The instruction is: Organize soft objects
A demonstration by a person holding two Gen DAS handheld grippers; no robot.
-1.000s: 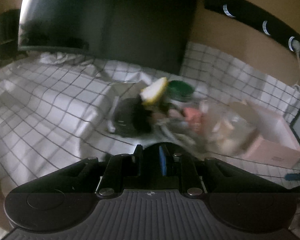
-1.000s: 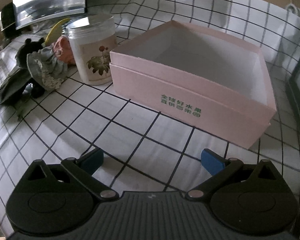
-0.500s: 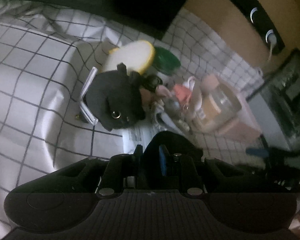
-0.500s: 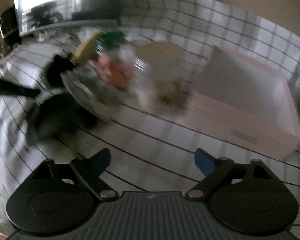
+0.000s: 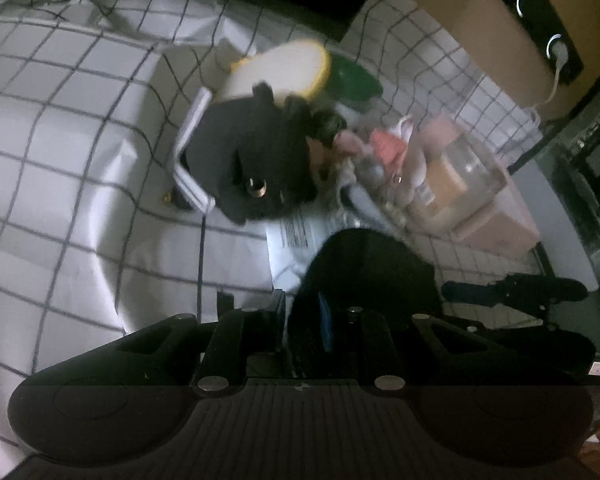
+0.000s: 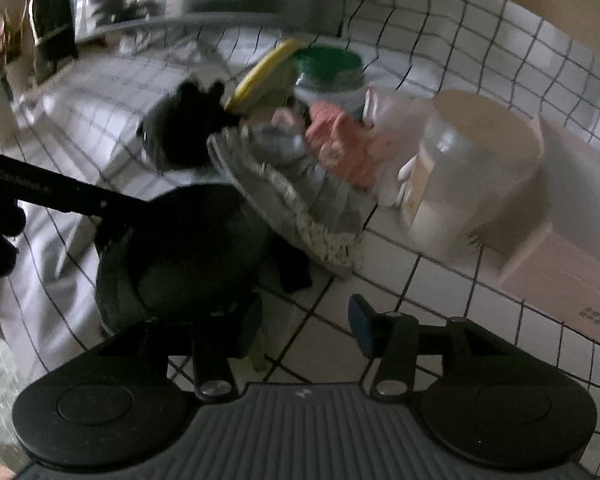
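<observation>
I see a table under a white cloth with a dark grid, rumpled at the left. On it lie a black plush toy, a printed white paper sheet, a clear plastic jar and an open pink cardboard box.

Left gripper at bottom centre, jaws nearly together, pinching dark soft item. Black plush toy mid-frame on checked cloth. Clear jar right of it; pink box beyond.
</observation>
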